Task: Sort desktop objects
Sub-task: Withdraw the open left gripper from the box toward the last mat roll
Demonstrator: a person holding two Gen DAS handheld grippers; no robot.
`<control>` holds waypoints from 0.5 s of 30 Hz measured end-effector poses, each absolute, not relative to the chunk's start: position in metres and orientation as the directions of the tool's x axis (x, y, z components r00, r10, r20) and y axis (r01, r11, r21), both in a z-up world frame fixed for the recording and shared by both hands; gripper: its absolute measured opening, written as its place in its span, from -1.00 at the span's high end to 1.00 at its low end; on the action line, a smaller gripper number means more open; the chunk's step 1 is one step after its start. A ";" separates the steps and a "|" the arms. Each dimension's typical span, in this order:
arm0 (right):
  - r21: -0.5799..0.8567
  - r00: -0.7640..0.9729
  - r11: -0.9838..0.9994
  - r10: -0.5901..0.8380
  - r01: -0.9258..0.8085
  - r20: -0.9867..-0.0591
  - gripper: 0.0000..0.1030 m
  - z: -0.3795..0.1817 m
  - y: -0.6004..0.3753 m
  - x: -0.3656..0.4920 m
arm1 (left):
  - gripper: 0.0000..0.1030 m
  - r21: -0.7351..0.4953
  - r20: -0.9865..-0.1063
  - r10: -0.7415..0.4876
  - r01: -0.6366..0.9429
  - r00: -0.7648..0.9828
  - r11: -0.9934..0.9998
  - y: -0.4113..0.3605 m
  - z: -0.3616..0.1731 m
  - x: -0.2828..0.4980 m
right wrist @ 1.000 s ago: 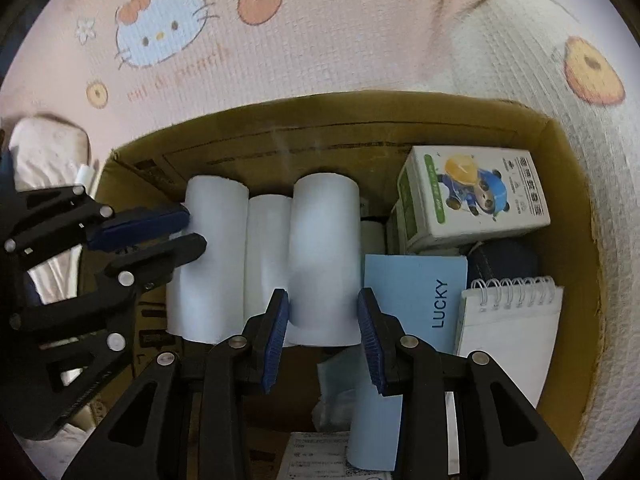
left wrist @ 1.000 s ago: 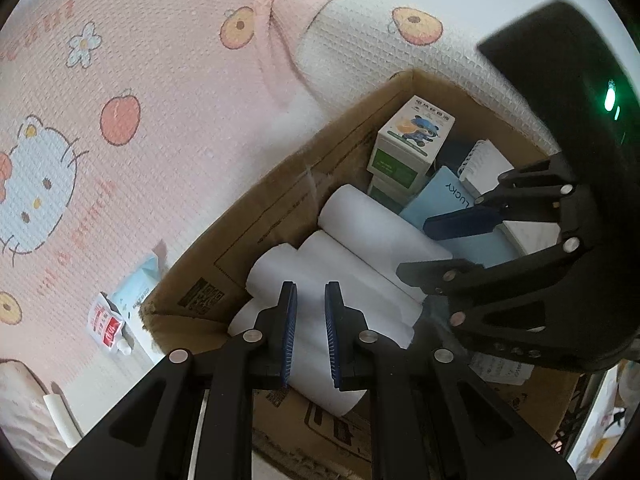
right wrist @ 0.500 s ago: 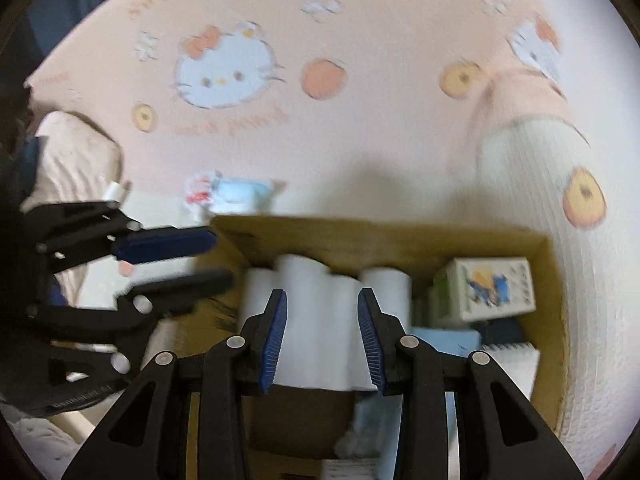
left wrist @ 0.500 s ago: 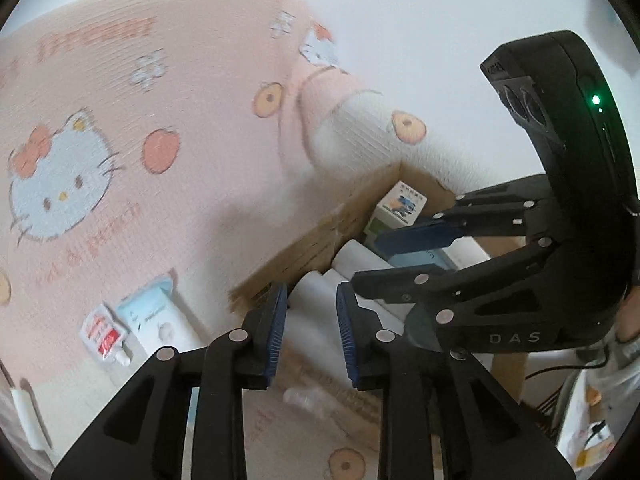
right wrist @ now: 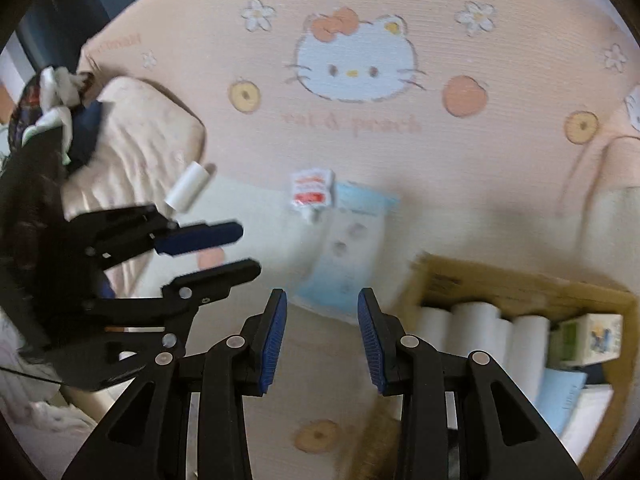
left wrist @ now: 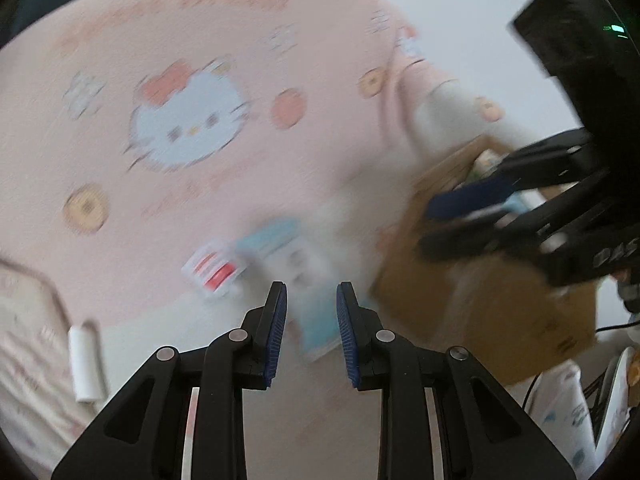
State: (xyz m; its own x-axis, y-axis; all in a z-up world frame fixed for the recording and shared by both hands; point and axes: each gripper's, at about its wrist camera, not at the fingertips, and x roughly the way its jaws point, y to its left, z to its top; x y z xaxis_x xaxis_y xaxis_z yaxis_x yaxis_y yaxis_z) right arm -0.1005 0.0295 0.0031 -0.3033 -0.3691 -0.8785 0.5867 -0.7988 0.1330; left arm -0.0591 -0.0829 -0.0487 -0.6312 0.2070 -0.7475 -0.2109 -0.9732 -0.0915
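A cardboard box (right wrist: 520,284) at lower right holds white paper rolls (right wrist: 476,324), a green-and-white carton (right wrist: 588,338) and a light blue booklet (right wrist: 564,396). A light blue flat pack (right wrist: 352,248) and a small red-and-white sachet (right wrist: 312,188) lie on the pink blanket, ahead of my right gripper (right wrist: 322,332), which is open and empty. My left gripper (left wrist: 311,328) is open and empty, with the blue pack (left wrist: 280,240) and sachet (left wrist: 212,272) just beyond its tips. A single white roll (right wrist: 188,186) lies at left.
A pink Hello Kitty blanket (right wrist: 360,120) covers the surface. A cream pillow (right wrist: 132,140) lies at left with dark and white cloth beside it. The box (left wrist: 480,300) stands right of my left gripper. The left wrist view is blurred.
Both grippers have pulled back and up out of the box and swung left toward the blue pack and sachet. Both jaws have opened wider.
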 end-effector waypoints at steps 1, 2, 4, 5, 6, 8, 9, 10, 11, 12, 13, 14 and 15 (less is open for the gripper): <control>0.133 -0.310 -0.790 -0.381 0.599 -0.871 0.36 0.004 0.024 -0.098 | 0.44 -0.095 -0.755 0.195 -0.189 -0.626 -0.977 -0.097 -0.052 -0.056; 0.114 -0.327 -0.783 -0.381 0.612 -0.865 0.36 0.004 0.016 -0.095 | 0.44 -0.104 -0.761 0.189 -0.171 -0.621 -0.980 -0.111 -0.054 -0.052; 0.081 -0.351 -0.776 -0.372 0.625 -0.859 0.36 0.002 0.004 -0.090 | 0.44 -0.124 -0.771 0.179 -0.132 -0.611 -0.983 -0.132 -0.059 -0.047; 0.078 -0.357 -0.771 -0.379 0.632 -0.854 0.36 0.000 -0.004 -0.088 | 0.44 -0.146 -0.774 0.176 -0.099 -0.608 -0.984 -0.149 -0.061 -0.042; 0.087 -0.364 -0.770 -0.394 0.633 -0.844 0.36 -0.002 -0.010 -0.084 | 0.44 -0.158 -0.775 0.172 -0.076 -0.608 -0.984 -0.160 -0.063 -0.039; 0.134 -0.357 -0.763 -0.441 0.633 -0.824 0.36 -0.007 -0.021 -0.081 | 0.44 -0.166 -0.784 0.143 -0.019 -0.604 -0.986 -0.183 -0.067 -0.034; 0.171 -0.340 -0.755 -0.470 0.634 -0.815 0.36 -0.011 -0.029 -0.080 | 0.44 -0.164 -0.791 0.124 0.012 -0.599 -0.986 -0.196 -0.068 -0.033; 0.197 -0.332 -0.752 -0.489 0.629 -0.807 0.36 -0.013 -0.035 -0.079 | 0.44 -0.162 -0.795 0.109 0.036 -0.597 -0.986 -0.206 -0.070 -0.030; 0.231 -0.322 -0.749 -0.512 0.621 -0.796 0.36 -0.018 -0.043 -0.081 | 0.44 -0.161 -0.799 0.093 0.063 -0.594 -0.985 -0.219 -0.073 -0.030; 0.257 -0.311 -0.742 -0.533 0.620 -0.787 0.36 -0.022 -0.051 -0.083 | 0.44 -0.159 -0.803 0.083 0.078 -0.590 -0.984 -0.227 -0.074 -0.028; 0.272 -0.302 -0.735 -0.545 0.621 -0.782 0.36 -0.025 -0.059 -0.084 | 0.44 -0.152 -0.809 0.069 0.094 -0.583 -0.984 -0.235 -0.076 -0.027; 0.280 -0.296 -0.732 -0.550 0.621 -0.780 0.36 -0.030 -0.070 -0.086 | 0.44 -0.137 -0.817 0.046 0.116 -0.575 -0.984 -0.244 -0.078 -0.026; 0.274 -0.301 -0.733 -0.548 0.623 -0.780 0.36 -0.035 -0.082 -0.087 | 0.44 -0.125 -0.822 0.024 0.140 -0.570 -0.982 -0.254 -0.080 -0.024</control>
State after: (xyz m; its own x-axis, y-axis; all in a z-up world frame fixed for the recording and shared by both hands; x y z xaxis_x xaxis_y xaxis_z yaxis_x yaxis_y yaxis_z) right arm -0.0874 -0.0823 -0.0347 -0.3014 -0.5479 -0.7804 0.6225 -0.7330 0.2741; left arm -0.0244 -0.2535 -0.0805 -0.5695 0.0239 -0.8216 0.1396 -0.9823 -0.1253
